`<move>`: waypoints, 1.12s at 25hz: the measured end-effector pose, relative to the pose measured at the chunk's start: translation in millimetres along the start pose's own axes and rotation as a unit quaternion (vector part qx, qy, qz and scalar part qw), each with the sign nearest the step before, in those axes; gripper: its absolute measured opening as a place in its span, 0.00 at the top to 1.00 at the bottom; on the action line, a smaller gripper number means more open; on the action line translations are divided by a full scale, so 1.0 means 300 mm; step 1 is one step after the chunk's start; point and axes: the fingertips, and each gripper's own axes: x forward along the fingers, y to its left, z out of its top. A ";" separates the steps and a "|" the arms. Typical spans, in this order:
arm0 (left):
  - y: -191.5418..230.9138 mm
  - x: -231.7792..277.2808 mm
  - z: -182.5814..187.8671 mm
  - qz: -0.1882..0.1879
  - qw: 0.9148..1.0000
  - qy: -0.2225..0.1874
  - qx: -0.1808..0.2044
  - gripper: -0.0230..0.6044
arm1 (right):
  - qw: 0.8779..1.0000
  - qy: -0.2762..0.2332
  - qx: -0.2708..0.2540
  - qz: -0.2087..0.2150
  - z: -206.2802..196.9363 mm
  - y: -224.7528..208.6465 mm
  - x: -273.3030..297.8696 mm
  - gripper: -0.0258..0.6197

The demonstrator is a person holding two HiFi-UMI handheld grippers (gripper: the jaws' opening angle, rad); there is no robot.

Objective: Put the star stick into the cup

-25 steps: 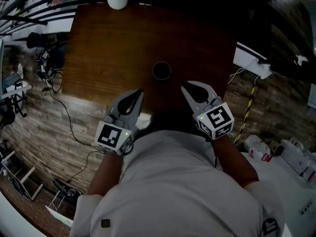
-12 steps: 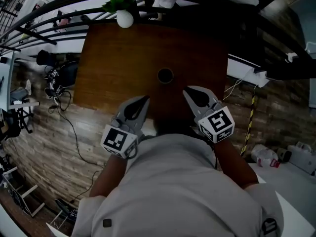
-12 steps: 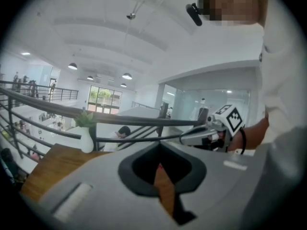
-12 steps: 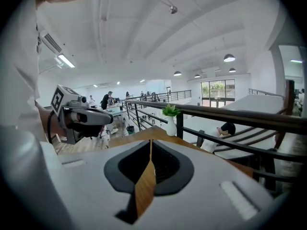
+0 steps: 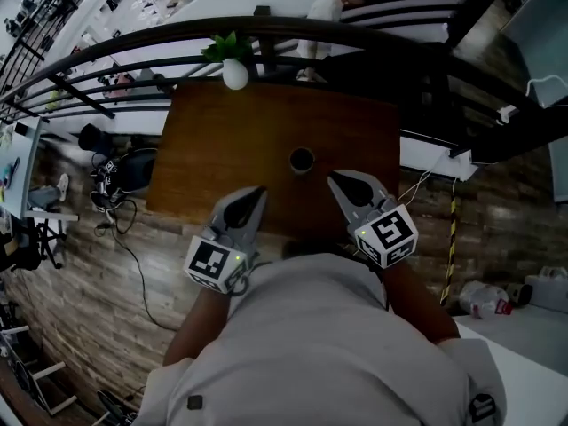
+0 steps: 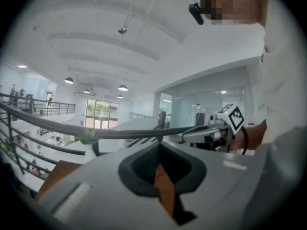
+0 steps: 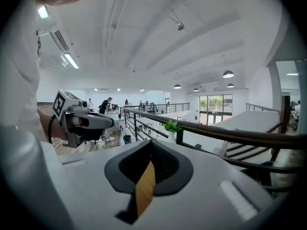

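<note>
L gripper (image 5: 249, 197) – jaws together, nothing between. R gripper (image 5: 343, 183) same. Both held close to torso, tips over near edge of wooden table (image 5: 213, 140). Dark cup (image 5: 302, 160) upright mid-table – between & beyond tips. Potted plant (image 5: 232, 65) at far edge.

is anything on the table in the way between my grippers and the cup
Nothing visible. Bare table lies between the cup and both the left gripper and right gripper. The potted plant stands at the far edge, beyond the cup. No star stick shows in any view.
</note>
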 end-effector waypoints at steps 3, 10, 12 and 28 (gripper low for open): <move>-0.012 -0.035 0.015 -0.002 1.000 -0.005 0.008 0.96 | 1.000 -0.007 -0.007 -0.004 0.021 0.035 -0.017 0.95; -0.027 -0.099 0.018 -0.016 1.000 -0.011 0.014 0.96 | 1.000 -0.008 -0.011 -0.014 0.049 0.091 -0.049 0.95; -0.033 -0.106 0.012 -0.022 1.000 -0.011 0.015 0.96 | 1.000 -0.009 -0.017 -0.020 0.055 0.095 -0.059 0.95; -0.248 -0.113 0.024 -0.002 1.000 -0.014 0.009 0.96 | 0.999 -0.036 -0.021 -0.010 0.093 0.073 -0.324 0.95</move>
